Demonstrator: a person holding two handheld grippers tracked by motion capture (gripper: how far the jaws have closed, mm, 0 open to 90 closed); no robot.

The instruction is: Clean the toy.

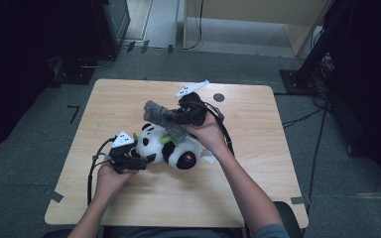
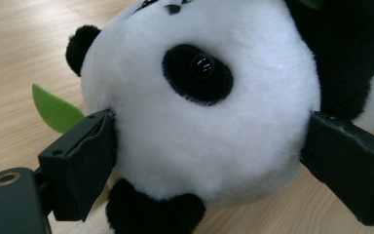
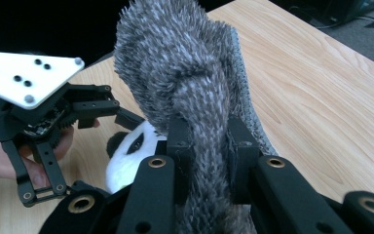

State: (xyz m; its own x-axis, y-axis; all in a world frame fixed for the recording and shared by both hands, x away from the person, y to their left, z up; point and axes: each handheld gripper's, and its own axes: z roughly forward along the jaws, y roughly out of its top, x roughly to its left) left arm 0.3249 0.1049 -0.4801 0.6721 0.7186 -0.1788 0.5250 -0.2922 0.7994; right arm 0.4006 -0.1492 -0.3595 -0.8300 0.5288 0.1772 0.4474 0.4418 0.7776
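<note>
Two bare forearms come in from the bottom edge, with a grey-blue sleeve end at the right elbow. Each hand carries a black claw: the left claw (image 1: pixel 146 159) and the right claw (image 1: pixel 174 118). Each has a white three-cornered plate with small dark holes on top, boxy black jaws, linkage arms with brass-ringed screw holes, and a black trailing cable.

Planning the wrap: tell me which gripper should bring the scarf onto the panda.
Right. The right gripper is shut on the grey scarf and holds it just above the panda. The left gripper has its jaws wide at both sides of the panda's head, so it looks better suited to steadying it.
</note>
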